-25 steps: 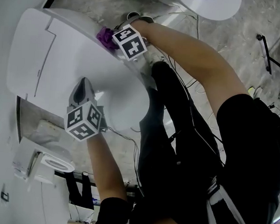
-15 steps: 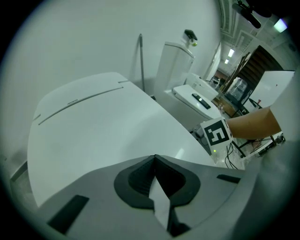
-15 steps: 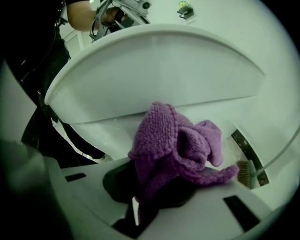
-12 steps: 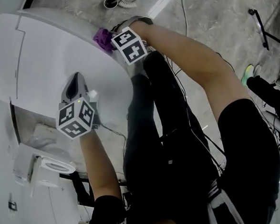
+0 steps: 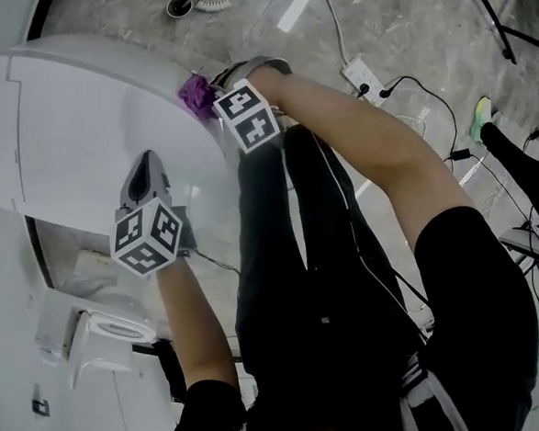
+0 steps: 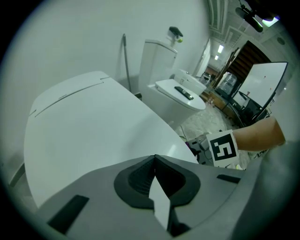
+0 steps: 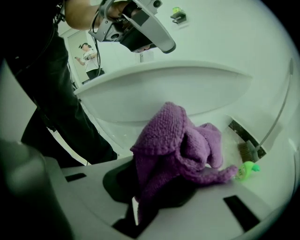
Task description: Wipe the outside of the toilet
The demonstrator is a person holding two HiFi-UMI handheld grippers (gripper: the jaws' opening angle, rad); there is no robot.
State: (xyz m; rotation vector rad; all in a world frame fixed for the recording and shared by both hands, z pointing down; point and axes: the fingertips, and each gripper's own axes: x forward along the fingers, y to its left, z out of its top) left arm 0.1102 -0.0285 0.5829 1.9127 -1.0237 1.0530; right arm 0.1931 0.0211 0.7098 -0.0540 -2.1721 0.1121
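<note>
Grey stone floor [image 5: 419, 45] surrounds white toilet [image 5: 92, 124]. Right gripper [image 7: 136, 206] pinches purple knitted cloth [image 7: 173, 140] at its edge; left gripper [image 6: 157, 183] pressed together, empty.

Lab: two toilets [image 6: 93, 122], floor power strip [image 5: 362, 76], whiteboard [image 6: 262, 89].

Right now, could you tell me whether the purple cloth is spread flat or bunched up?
Bunched up: the purple cloth sits in crumpled folds, pinched at one end by the right gripper, whose jaws are shut on it.

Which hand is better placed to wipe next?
Right. The right gripper is shut on the purple cloth at the side of the toilet; the left gripper is shut on nothing, over the lid.
</note>
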